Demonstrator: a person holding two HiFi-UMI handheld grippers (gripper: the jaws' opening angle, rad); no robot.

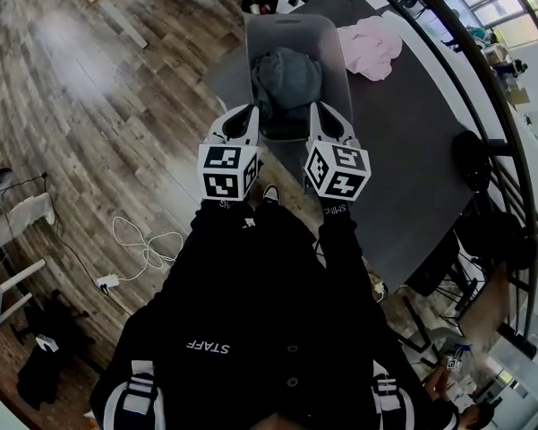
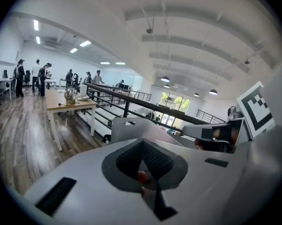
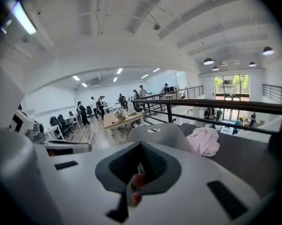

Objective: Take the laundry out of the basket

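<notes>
With my left claw [image 1: 249, 110] and right claw [image 1: 316, 107] both clenched empty at the basket's [image 1: 336, 61] near rim, I judge this the reach-in: next, open over the grey laundry [image 1: 286, 74] inside.

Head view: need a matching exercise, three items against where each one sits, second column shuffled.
Things:
1. pink garment
2. white cable
3. grey garment

Places:
a. inside the laundry basket
b. on the wooden floor
c. on the dark table, beside the laundry basket

Pairs: 1-c, 2-b, 3-a
</notes>
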